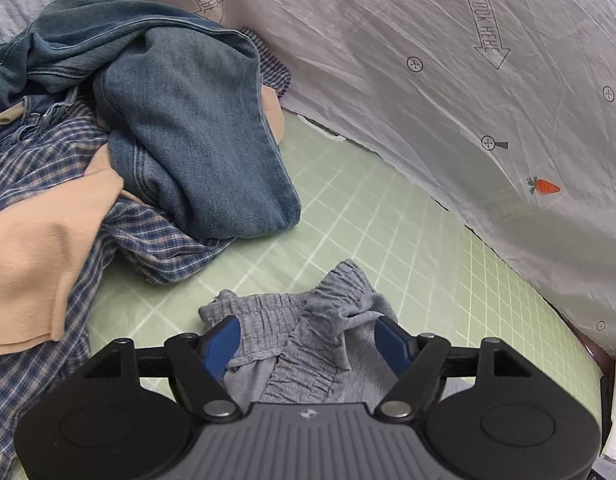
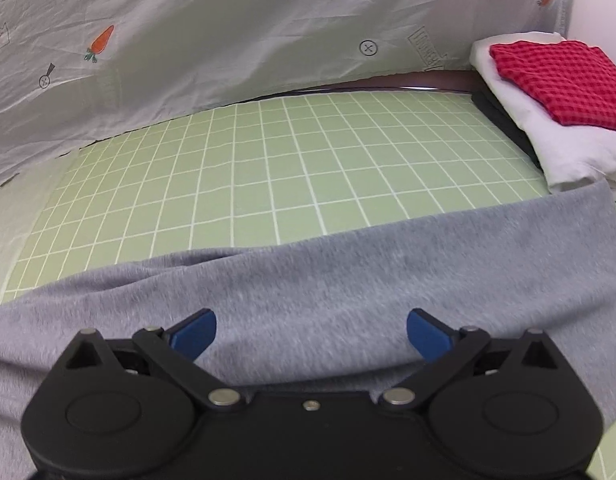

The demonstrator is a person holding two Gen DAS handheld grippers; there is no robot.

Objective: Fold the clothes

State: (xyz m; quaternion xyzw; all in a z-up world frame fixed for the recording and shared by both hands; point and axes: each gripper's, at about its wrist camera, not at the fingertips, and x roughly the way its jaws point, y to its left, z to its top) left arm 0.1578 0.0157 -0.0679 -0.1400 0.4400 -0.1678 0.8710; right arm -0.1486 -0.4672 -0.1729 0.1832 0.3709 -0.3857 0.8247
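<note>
A grey garment with a gathered elastic waistband (image 1: 299,328) lies on the green gridded mat (image 1: 348,220). My left gripper (image 1: 308,340) hangs over that waistband with its blue fingers (image 1: 223,340) spread wide, the bunched cloth lying loose between them. In the right wrist view the same grey garment (image 2: 348,272) stretches flat across the mat (image 2: 267,160). My right gripper (image 2: 312,332) hovers over it, open, its blue fingers (image 2: 428,336) well apart and clamping nothing.
A heap of clothes, blue jeans (image 1: 195,128), a plaid shirt (image 1: 47,168) and a peach cloth (image 1: 39,256), fills the left. A white carrot-print sheet (image 1: 448,80) backs the mat. Folded white cloth (image 2: 548,148) with a red checked piece (image 2: 564,80) on top sits at the right.
</note>
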